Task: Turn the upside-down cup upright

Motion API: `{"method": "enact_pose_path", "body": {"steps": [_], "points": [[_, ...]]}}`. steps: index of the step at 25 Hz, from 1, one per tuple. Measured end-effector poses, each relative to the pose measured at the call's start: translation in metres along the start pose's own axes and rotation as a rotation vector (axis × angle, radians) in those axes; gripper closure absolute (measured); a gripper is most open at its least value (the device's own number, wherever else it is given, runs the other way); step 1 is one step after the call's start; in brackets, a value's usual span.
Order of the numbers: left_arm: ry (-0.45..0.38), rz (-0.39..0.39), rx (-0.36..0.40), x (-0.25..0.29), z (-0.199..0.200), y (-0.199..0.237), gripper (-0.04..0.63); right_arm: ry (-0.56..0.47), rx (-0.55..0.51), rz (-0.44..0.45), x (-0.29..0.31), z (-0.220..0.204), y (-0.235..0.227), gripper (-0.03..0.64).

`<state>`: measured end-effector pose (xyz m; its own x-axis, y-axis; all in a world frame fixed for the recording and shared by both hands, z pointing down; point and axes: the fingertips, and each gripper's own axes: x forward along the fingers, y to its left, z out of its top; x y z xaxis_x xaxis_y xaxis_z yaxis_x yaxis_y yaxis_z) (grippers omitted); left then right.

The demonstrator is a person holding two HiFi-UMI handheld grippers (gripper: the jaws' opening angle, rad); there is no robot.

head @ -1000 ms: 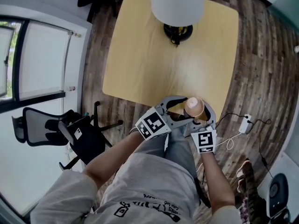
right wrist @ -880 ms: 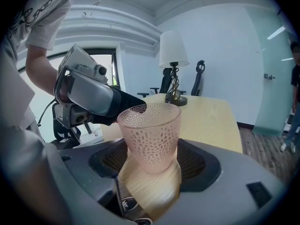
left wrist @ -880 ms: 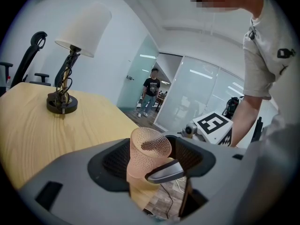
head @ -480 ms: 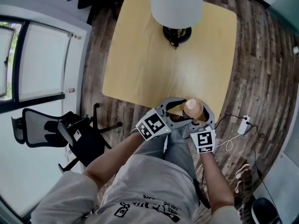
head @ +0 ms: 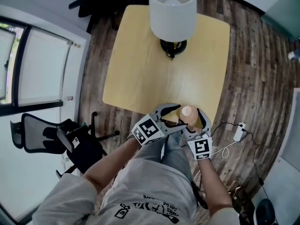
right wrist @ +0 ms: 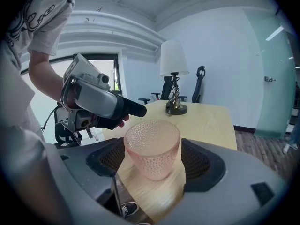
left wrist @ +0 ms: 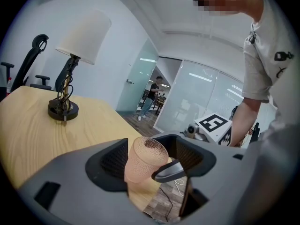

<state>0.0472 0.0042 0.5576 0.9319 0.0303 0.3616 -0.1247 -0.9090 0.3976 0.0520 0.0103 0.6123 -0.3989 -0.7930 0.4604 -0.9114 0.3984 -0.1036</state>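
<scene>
Head view: a squarish table (head: 140, 64) of pale, smooth wood fills the upper middle of the frame over dark plank flooring. A lamp (head: 172, 11) stands near the table's top edge, and its white drum shade hides all but the round black base. At the table's lower edge the cup (head: 188, 112) shows only as a small pinkish round, too small to read which way its mouth faces. The left gripper (head: 178, 117) and the right gripper (head: 194, 121) crowd it from lower left and from below. Left gripper view: at bottom centre the cup is translucent pink with a pebbled, dimpled skin, tapering toward its base. It sits between 2 grey jaws with black ribbed pads, close to the pad on the left with a clear gap on the right, so this claw is released. A dark rounded fingertip, seemingly the right gripper's, covers the cup's lower right side, and its foot is hidden. Right gripper view: the cup stands mouth up on the table's near edge at centre frame, between the 2 ribbed pads. These jaws have just been opening and stand wide, with the pads just off the rim, so this claw is also released.
</scene>
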Motion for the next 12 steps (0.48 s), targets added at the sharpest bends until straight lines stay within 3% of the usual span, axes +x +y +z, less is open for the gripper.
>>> {"method": "enact_pose_path", "body": {"steps": [12], "points": [[0.01,0.002,0.011,-0.013,0.016,-0.016,0.279,-0.058,0.011,-0.012,-0.018,0.034,0.002,0.262]]}}
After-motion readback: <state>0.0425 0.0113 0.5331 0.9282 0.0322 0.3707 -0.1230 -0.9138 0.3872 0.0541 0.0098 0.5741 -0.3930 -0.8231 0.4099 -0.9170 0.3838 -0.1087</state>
